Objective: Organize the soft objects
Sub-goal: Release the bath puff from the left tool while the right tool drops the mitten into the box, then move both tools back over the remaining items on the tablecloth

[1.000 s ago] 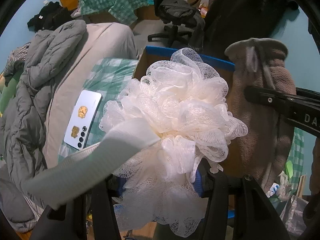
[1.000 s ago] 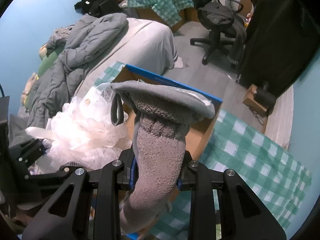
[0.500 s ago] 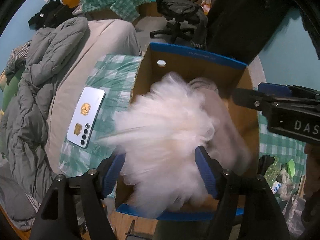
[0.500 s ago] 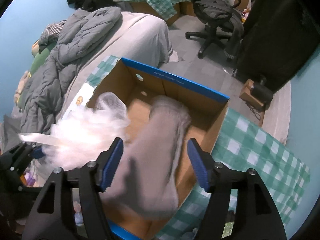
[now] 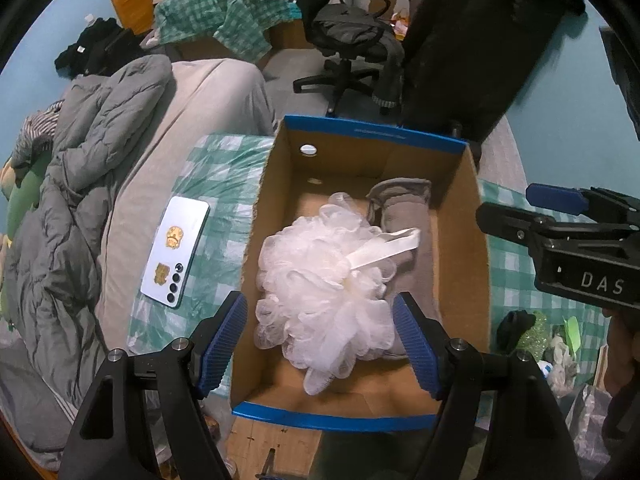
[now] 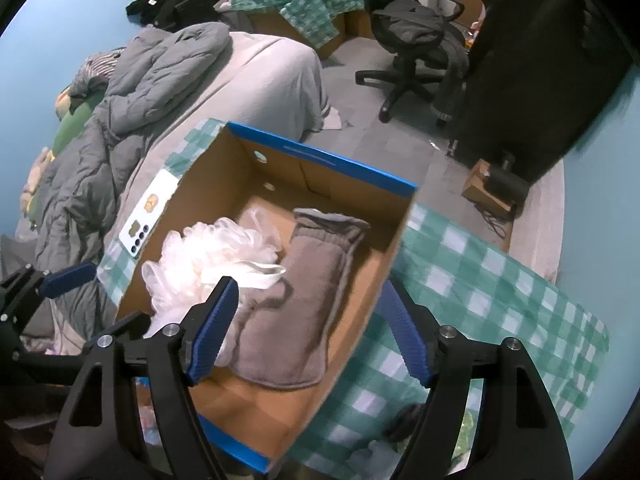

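We log: cardboard box [image 5: 460,248] w/ white loofah [image 5: 324,292] beside grey sock [image 6: 296,304]; left tool [image 5: 320,340], right tool [image 6: 308,328] both opening, holding nothing.

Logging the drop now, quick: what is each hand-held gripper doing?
Left hand-held gripper: jaws opening, empty, above the bath pouf.
Right hand-held gripper: jaws opening, empty.

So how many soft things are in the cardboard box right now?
2. A white bath pouf on the box's left side, and a grey fuzzy sock lying beside it on the right, touching. Something smaller could hide beneath them.
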The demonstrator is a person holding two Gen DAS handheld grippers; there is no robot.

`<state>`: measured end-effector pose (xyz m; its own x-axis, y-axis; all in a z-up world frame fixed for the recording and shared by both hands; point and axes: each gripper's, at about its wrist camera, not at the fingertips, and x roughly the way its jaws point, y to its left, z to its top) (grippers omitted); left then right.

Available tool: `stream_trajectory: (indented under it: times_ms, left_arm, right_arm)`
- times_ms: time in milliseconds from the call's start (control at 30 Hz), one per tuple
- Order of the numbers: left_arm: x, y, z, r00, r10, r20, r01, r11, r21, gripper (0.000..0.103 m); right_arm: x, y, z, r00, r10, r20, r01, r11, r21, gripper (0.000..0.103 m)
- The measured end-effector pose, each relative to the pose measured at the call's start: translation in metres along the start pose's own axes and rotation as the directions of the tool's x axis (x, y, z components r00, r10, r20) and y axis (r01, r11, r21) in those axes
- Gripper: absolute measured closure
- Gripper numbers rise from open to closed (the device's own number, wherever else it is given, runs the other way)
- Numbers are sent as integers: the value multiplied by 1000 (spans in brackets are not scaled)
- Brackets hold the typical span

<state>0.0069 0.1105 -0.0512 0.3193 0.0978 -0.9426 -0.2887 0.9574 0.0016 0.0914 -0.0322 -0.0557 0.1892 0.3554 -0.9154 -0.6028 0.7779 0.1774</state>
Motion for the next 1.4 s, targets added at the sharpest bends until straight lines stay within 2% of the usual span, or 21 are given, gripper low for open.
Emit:
stream_trajectory:
  times_ms: [167,533,1000,1400]
  left_arm:
    - [-8,-12,-1,1000,-25,1,25,1000,12,26]
    - [-15,-56,-7,998,-68,-11,69,991,116,26]
    - [-13,-133,-20,989,-134,-69,148,952,266,26]
    - [0,-190,-45,976,-158,-151,202,914,352,23]
  right_arm:
    - [-11,-12,-12,1000,-29,-1,29,1000,1,27]
    - [-42,-52,-49,998,-63,-7,63,995,78,27]
    - [-72,-131,-119,987,-149,-62,159,960,230,27]
    - [-79,-189,-186,977,-168,-128,204,912,357,27]
